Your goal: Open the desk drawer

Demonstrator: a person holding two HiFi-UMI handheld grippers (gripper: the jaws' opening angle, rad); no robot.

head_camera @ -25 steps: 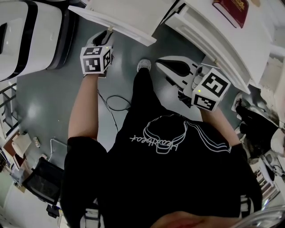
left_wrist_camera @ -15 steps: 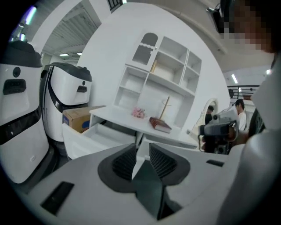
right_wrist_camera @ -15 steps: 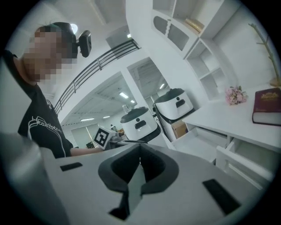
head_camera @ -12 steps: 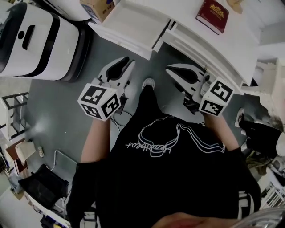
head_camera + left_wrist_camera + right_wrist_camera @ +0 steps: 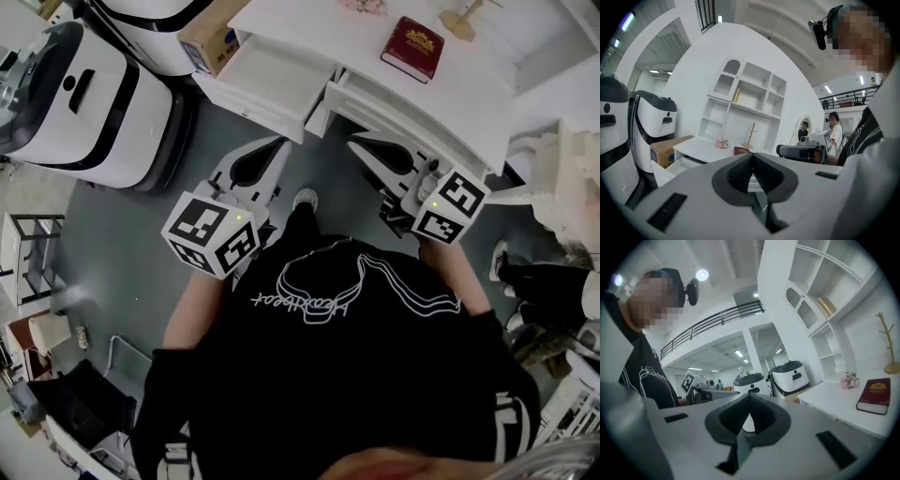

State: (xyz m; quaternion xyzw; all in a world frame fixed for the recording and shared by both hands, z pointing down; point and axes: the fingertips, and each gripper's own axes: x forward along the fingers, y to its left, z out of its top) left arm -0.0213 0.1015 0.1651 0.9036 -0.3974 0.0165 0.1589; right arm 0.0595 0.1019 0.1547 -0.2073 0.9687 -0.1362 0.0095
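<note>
Partly behind left claw [image 5: 752, 157], just closed empty, drawer [image 5: 668, 167] shows; right claw [image 5: 749, 397] shut.

The bench [image 5: 473, 101] and drawer [image 5: 281, 80], upper centre, are white. The book [image 5: 412, 49] is dark red with gold. The floor [image 5: 112, 253] is grey. The shirt [image 5: 375, 394] is black with white line print. The left cube [image 5: 214, 234] and right cube [image 5: 450, 208] bear black-and-white squares.

Red book [image 5: 411, 49], cardboard box [image 5: 208, 44]
</note>
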